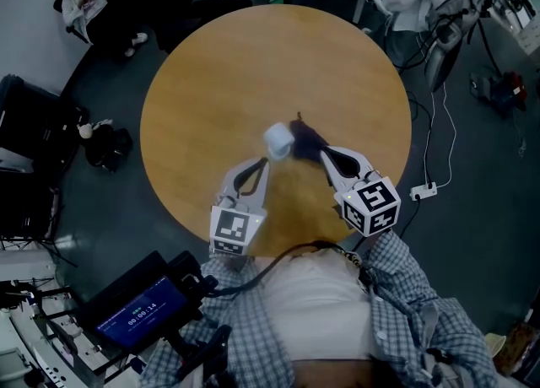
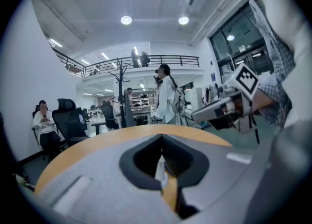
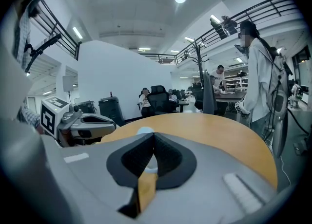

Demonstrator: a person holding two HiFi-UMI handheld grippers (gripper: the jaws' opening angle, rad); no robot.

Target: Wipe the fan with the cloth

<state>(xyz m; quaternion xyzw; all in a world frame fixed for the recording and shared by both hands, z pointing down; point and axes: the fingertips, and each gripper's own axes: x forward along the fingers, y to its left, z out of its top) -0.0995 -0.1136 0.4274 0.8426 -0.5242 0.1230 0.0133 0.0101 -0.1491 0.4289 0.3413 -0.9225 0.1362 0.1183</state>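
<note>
Small white fan [image 1: 278, 140] and dark cloth [image 1: 309, 143] are set touching near the table's [image 1: 211, 83] centre. Left gripper [image 1: 265, 163] and right gripper [image 1: 324, 153] are closed, empty; the right seemingly touches the cloth.

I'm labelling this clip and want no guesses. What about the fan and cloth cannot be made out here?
Fan: in the head view, too small to show blades or grille; in the right gripper view, mostly hidden behind that gripper's shut jaws.
Cloth: in the head view, only a dark lump; whether it touches the fan or the tip of the right hand-held gripper is unclear.
</note>
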